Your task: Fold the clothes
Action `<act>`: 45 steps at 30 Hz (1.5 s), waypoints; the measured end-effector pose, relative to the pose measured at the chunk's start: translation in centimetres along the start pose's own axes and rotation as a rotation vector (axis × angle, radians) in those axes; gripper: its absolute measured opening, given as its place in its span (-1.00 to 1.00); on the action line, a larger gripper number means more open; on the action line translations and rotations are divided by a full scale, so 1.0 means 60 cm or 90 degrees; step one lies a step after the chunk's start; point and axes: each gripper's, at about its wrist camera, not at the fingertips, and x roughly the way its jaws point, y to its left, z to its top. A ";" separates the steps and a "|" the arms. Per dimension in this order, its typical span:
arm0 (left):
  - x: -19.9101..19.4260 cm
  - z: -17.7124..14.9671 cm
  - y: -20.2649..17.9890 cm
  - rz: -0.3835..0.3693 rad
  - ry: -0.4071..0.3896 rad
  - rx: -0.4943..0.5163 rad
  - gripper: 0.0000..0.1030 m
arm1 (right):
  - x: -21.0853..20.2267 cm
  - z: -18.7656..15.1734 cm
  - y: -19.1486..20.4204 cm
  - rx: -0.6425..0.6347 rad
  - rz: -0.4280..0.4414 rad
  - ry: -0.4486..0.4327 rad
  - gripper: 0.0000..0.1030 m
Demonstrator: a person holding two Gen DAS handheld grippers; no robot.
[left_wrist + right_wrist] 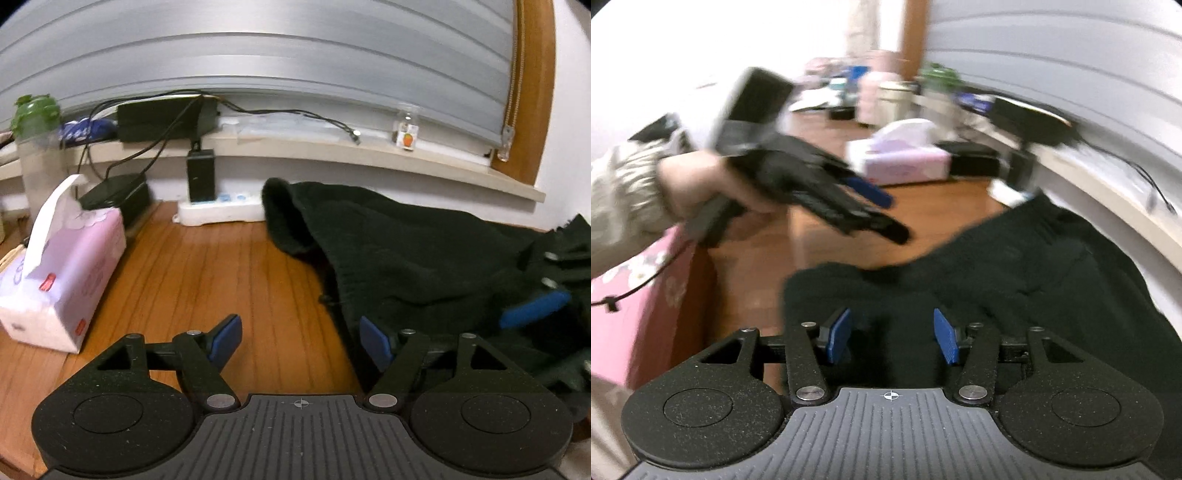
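A black knitted garment (406,251) lies rumpled on the right part of the wooden table (207,266), up against the wall. My left gripper (301,341) is open at the garment's near left edge, its left pad over bare wood and its right pad over the cloth edge. One blue pad (532,308) of the right gripper shows on the cloth at the far right. In the right wrist view my right gripper (892,336) is open low over the garment (1034,266), dark cloth between its pads. A hand (698,184) holds the blurred left gripper (895,218) above the table.
A pink tissue box (70,273) stands at the table's left, with a green-lidded bottle (37,155) behind it. A white power strip (221,210) and black boxes with cables sit along the wall. A windowsill (332,151) with a small jar runs above the garment.
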 end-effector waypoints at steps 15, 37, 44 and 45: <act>-0.054 -0.048 0.013 -0.009 -0.019 -0.041 0.43 | 0.058 0.001 0.086 -0.113 0.009 0.082 0.09; -0.049 -0.034 -0.099 -0.142 -0.071 0.077 0.34 | 0.000 0.058 -0.076 0.154 0.055 -0.030 -0.76; -0.047 -0.028 -0.108 -0.173 -0.056 0.079 -0.76 | -0.003 0.064 -0.081 0.160 0.053 -0.032 -0.76; -0.057 -0.025 -0.106 -0.176 -0.060 0.080 -0.78 | -0.007 0.066 -0.086 0.170 0.058 -0.039 -0.74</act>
